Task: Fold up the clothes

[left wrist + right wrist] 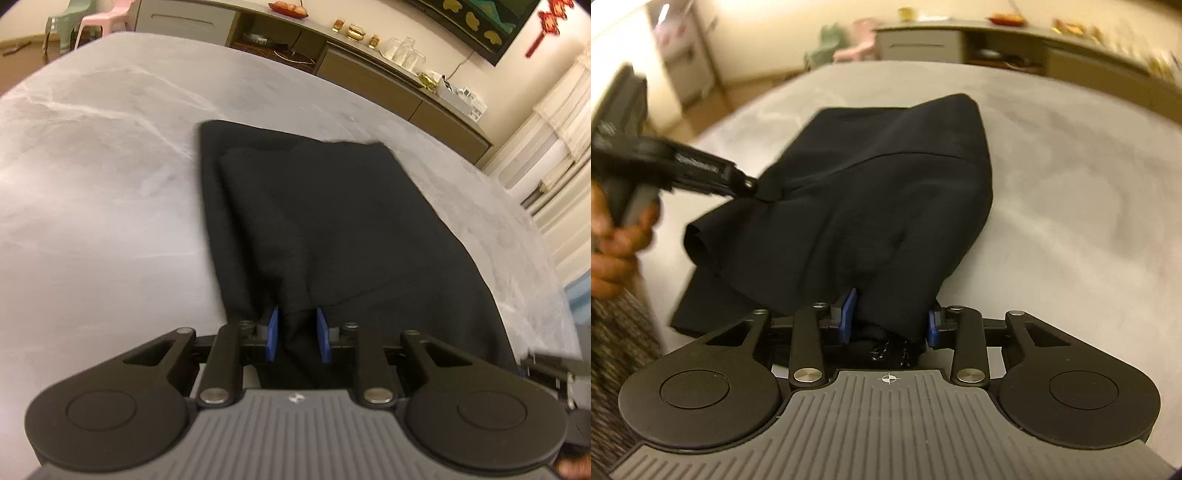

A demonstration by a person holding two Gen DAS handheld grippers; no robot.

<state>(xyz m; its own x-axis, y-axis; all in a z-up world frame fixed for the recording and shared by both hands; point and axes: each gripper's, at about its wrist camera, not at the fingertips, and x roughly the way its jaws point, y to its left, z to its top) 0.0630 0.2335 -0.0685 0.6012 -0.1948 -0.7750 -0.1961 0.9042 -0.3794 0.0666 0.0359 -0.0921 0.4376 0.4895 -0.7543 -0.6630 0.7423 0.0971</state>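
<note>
Table (92,177): grey, bears all | cloth (314,221): black, part-folded mid-table, soft and limp, likely sags, best pinched at near-edge corners | left gripper (297,339): jaws narrow, near hem bunched between | right gripper (890,319): jaws half-closed on other corner

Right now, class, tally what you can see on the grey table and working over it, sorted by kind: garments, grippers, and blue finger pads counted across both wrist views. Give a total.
Black garment: 1
Grippers: 2, the left gripper and the right gripper
Blue finger pads: 4, two on each gripper
Total: 7
All are on or over the grey table.
</note>
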